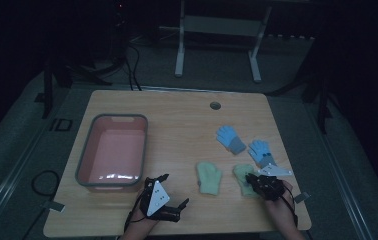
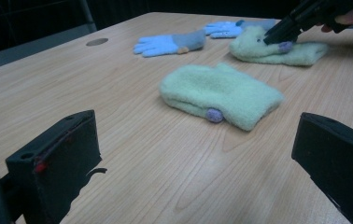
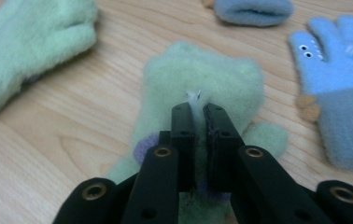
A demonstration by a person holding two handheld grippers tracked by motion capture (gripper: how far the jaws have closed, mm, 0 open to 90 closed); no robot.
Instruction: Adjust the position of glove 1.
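Two pale green mittens lie at the table's front: one point(image 1: 209, 177) in the middle, one point(image 1: 242, 175) to its right. My right gripper point(image 1: 250, 178) is shut on the right mitten point(image 3: 202, 74), its jaws point(image 3: 198, 106) pinching a tuft of the fleece near the middle. The other green mitten point(image 3: 30, 42) lies to its left. My left gripper point(image 1: 174, 189) rests near the front edge, wide open and holding nothing point(image 2: 195, 130); the middle mitten point(image 2: 219, 93) lies a short way ahead of it. Beyond, the right gripper point(image 2: 284, 30) sits on the far mitten point(image 2: 300, 53).
A pink tub with a grey rim point(image 1: 84, 150) stands at the table's left. Two blue gloves with grey cuffs point(image 1: 230, 139) point(image 1: 261, 151) lie behind the mittens. A round cable hole point(image 1: 215, 105) is at the back of the wooden table point(image 1: 177, 125).
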